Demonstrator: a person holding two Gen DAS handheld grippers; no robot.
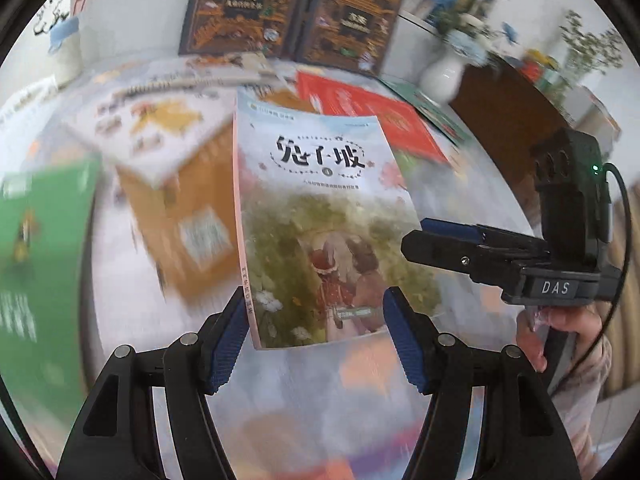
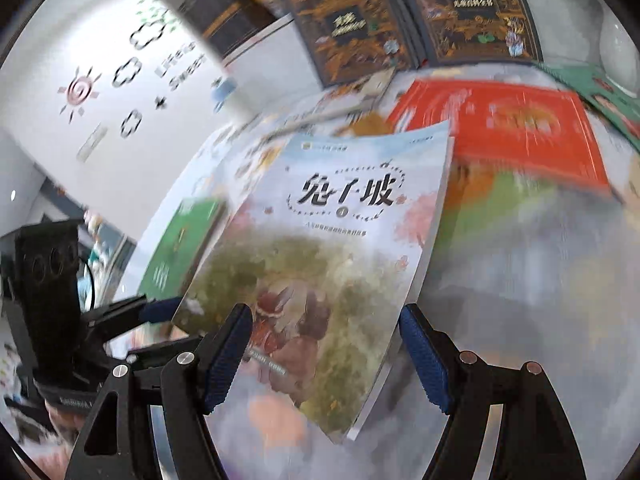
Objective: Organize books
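Hovering above the blurred surface (image 1: 132,320), a pale-blue picture book (image 1: 320,216) is carried by both tools. The left tool (image 1: 312,344) stands partly open, one pad at the spine edge; the right tool (image 2: 324,356), spread wider, straddles its lower right edge. Beyond lie a red book (image 1: 376,116), a green book (image 1: 44,220), and two dark ornate volumes (image 1: 288,12) upright at the far edge.
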